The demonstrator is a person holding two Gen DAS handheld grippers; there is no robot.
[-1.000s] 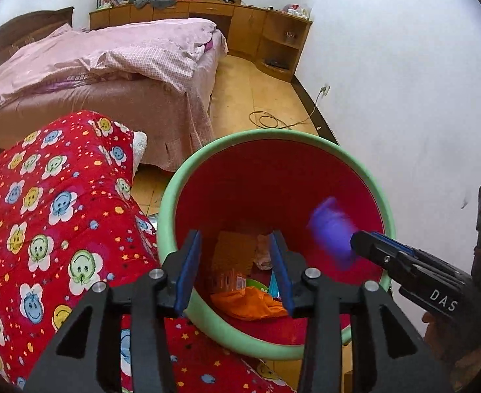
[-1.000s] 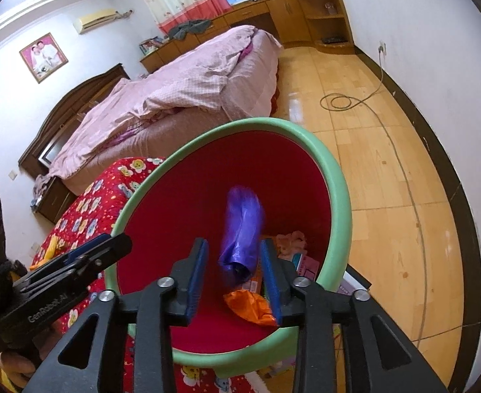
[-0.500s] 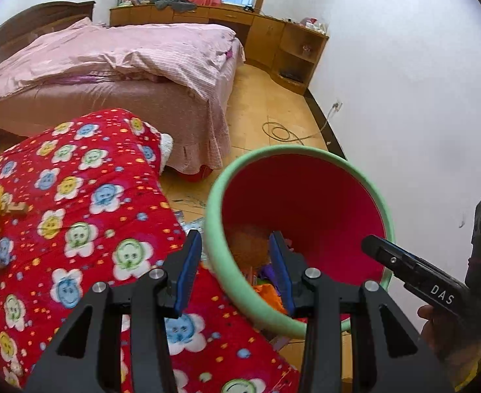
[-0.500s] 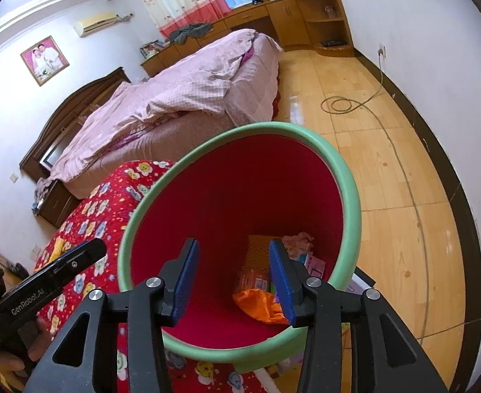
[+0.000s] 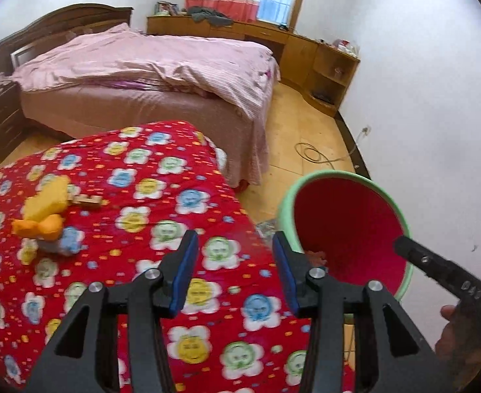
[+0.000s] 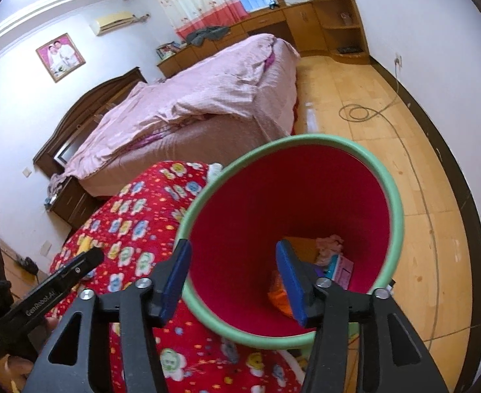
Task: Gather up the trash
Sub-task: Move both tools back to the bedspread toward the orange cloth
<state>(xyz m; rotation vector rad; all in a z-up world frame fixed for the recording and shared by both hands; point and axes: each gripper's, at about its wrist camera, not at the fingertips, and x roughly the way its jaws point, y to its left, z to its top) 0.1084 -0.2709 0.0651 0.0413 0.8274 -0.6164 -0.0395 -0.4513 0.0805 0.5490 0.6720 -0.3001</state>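
A green-rimmed bin with a red inside (image 6: pixel 391 196) stands on the floor beside the red flowered quilt (image 5: pixel 142 203); it also shows in the left wrist view (image 5: pixel 284 203). Several pieces of trash lie at its bottom, among them an orange wrapper (image 6: pixel 278 298) and a pink packet (image 6: pixel 343 267). My right gripper (image 6: pixel 233 278) is open and empty above the bin's near rim. My left gripper (image 5: pixel 235 273) is open and empty over the quilt, left of the bin. Yellow and orange crumpled trash (image 5: pixel 45 211) and a small wooden piece (image 5: pixel 88 200) lie on the quilt at the left.
A bed with pink bedding (image 5: pixel 148 75) stands beyond the quilt. Wooden cabinets (image 5: pixel 319 65) line the far wall. A coiled cable (image 6: pixel 358 113) lies on the wooden floor. The white wall (image 5: pixel 430 114) is close on the right of the bin.
The purple trash dropped from my right gripper into the bin, and the gripper opened. My left gripper has swung left from over the bin to over the quilt.
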